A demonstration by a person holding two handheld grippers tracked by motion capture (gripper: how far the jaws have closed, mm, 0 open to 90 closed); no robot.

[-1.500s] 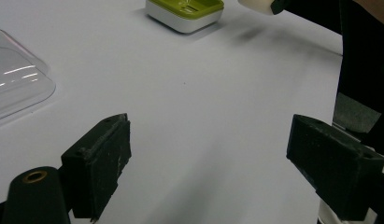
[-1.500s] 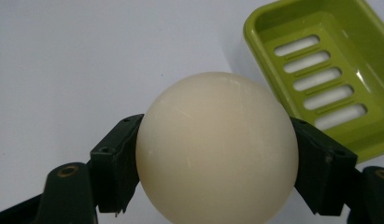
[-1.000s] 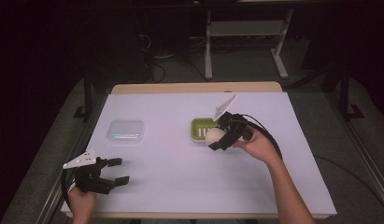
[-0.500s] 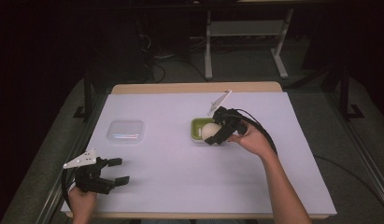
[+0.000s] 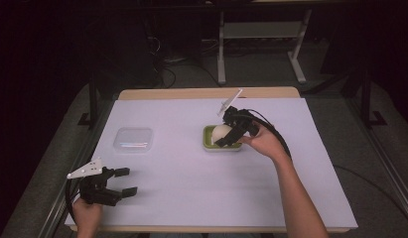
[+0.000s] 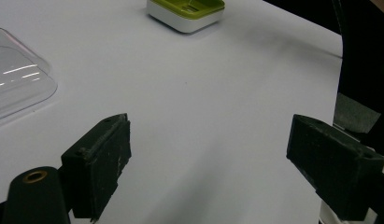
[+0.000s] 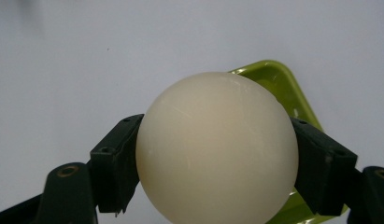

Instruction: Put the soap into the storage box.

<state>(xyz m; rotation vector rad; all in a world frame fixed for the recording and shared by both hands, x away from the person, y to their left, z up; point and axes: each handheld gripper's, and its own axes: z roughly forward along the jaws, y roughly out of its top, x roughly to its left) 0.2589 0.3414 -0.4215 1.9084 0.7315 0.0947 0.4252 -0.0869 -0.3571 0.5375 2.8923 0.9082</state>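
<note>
Cream ball (image 7: 216,147), smooth, hard-looking and round, sits clamped between the right gripper's (image 5: 230,133) black jaws over the shallow green tray (image 5: 209,144). We judge it could squirt free, since flat pads meet a curved, slick surface. Left gripper (image 5: 123,181) rests released near the clear lid (image 5: 134,139).

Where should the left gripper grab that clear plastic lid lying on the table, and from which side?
Probably by its near edge. The clear lid lies flat and low on the table, so there is little height to pinch from above. The open left gripper sits just in front of it and could slide in low, jaws above and below the rim.
</note>
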